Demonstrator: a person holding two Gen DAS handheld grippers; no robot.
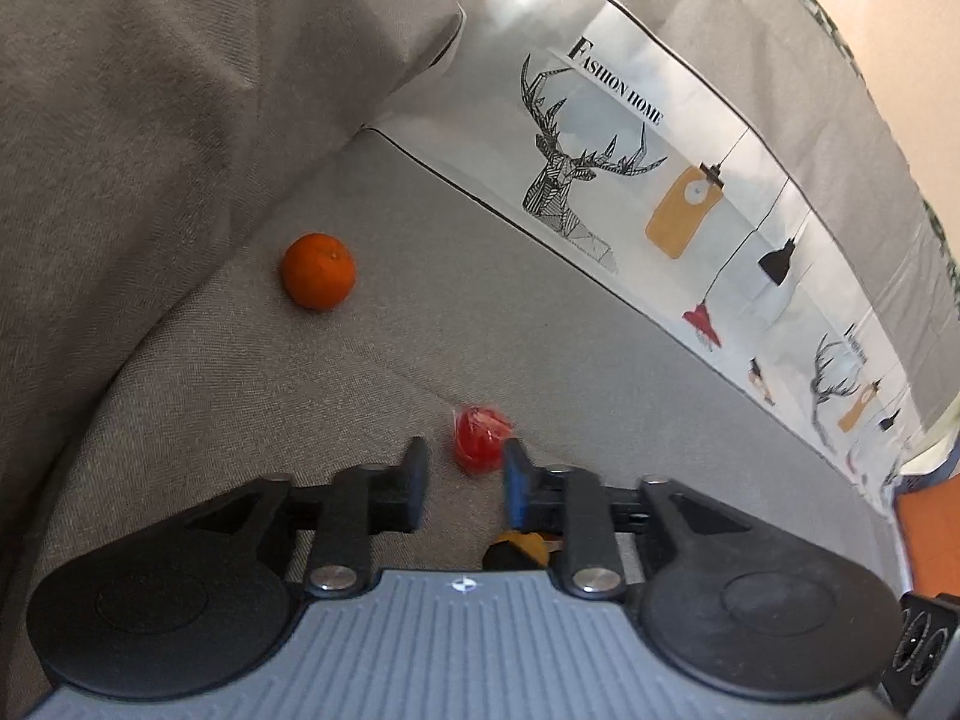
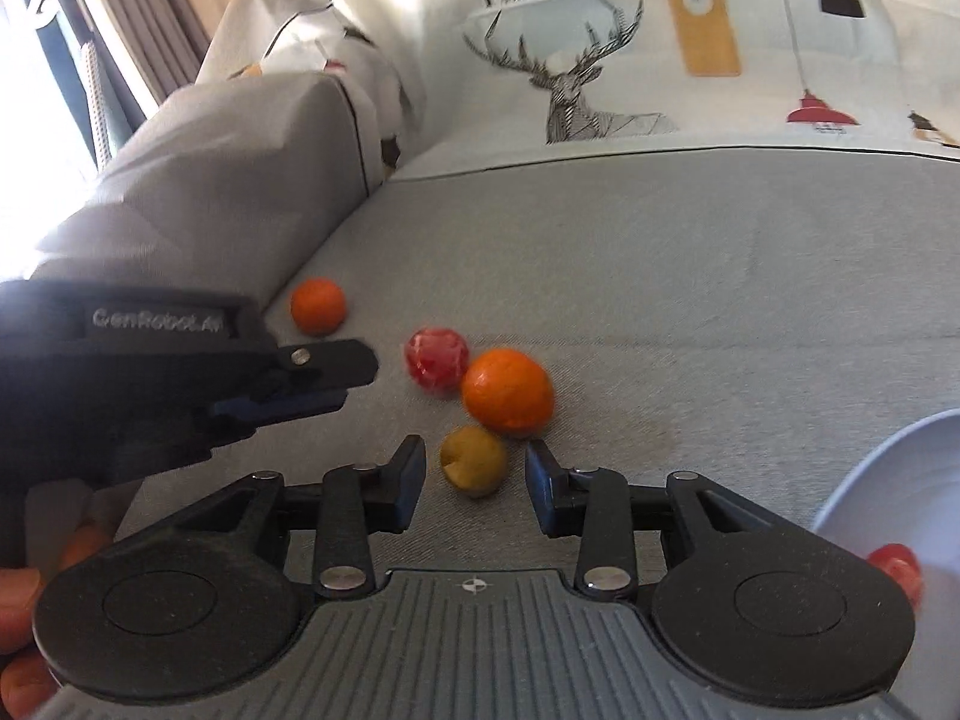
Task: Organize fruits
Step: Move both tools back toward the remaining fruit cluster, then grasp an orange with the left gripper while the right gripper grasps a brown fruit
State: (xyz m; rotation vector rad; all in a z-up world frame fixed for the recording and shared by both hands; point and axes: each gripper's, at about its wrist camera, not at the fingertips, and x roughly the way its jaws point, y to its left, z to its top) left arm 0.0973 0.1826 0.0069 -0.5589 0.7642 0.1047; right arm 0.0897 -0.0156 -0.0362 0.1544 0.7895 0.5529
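A grey sofa seat (image 2: 660,276) is seen carrying the fruit, backed by a printed cushion (image 2: 600,60) on which a stag's head, hanging lamps and the words "FASHION HOME" can be read. A pale bowl (image 2: 888,480) is seen at the right edge of the right wrist view, with a small red fruit (image 2: 894,567) at its rim. The left gripper (image 1: 465,483) is held with its fingers parted and nothing clamped; a red fruit (image 1: 480,438) is seen just ahead of the gap, close to the blue-padded finger (image 1: 515,480). On that gripper's body the lettering "GenRobot.AI" can be made out in the right wrist view. The right gripper (image 2: 474,480) is likewise held with fingers apart, and a yellow fruit (image 2: 474,459) is seen lying in the gap, touched by neither pad. A large orange (image 2: 507,393) is seen just beyond it, beside the red fruit. A smaller orange (image 1: 318,270) is seen farther off, near the armrest (image 1: 150,90).
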